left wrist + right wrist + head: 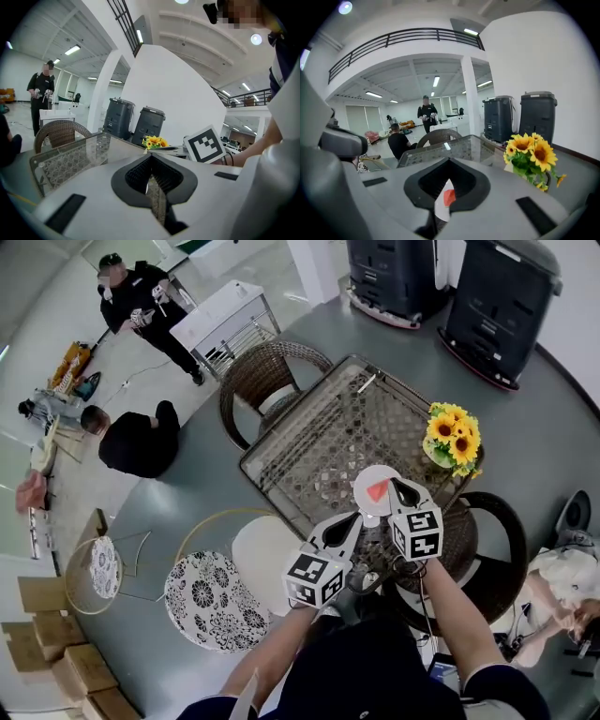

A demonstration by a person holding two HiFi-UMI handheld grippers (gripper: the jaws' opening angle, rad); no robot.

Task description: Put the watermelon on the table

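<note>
A red watermelon slice (378,490) lies on a small white plate (367,480) near the front edge of the glass-topped wicker table (309,446). My right gripper (405,490) hangs at the plate's right rim, jaws shut with nothing seen clamped. In the right gripper view, the plate (440,209) and the slice (449,198) show only through the slit under the right gripper (449,163). My left gripper (343,525) hovers just in front of the plate, also shut and empty. In the left gripper view, the left gripper (151,160) points over the table (70,157).
A sunflower bunch (453,434) stands at the table's right corner. Wicker chairs sit at the far side (267,371) and right (492,549). A flower-patterned stool (202,601) is at front left. Two dark bins (497,296) stand behind. Two people (141,306) are far left.
</note>
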